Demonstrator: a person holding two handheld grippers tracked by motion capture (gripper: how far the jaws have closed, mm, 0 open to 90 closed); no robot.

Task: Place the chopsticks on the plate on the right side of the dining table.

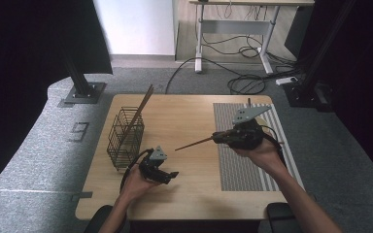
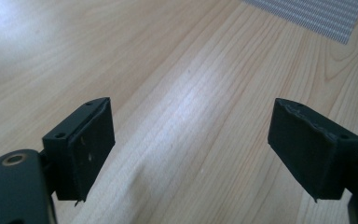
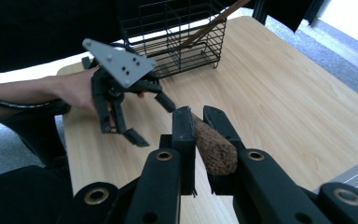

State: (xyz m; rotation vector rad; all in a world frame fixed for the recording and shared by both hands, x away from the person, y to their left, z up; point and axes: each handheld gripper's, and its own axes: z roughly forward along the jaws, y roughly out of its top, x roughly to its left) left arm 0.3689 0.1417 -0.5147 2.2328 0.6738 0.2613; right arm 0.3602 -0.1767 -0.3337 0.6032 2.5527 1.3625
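My right gripper (image 1: 218, 137) hovers over the table's right half, shut on the thick end of a brown wooden stick (image 1: 194, 143) that points left towards the table's middle. In the right gripper view the jaws (image 3: 198, 114) clamp that rough brown end of the stick (image 3: 216, 149). A second stick (image 1: 138, 112) leans in a black wire basket (image 1: 125, 138) at the left. My left gripper (image 1: 171, 177) sits near the front left, jaws wide apart with nothing between them (image 2: 191, 107). It appears across the table as well, left gripper (image 3: 154, 122), with the basket (image 3: 177, 28) behind it.
A grey striped mat (image 1: 243, 160) covers the right part of the wooden table (image 1: 184, 116), and its corner, the mat (image 2: 312, 14), shows ahead of the left jaws. Beyond the table lie cables and a desk frame (image 1: 233, 34) on the floor.
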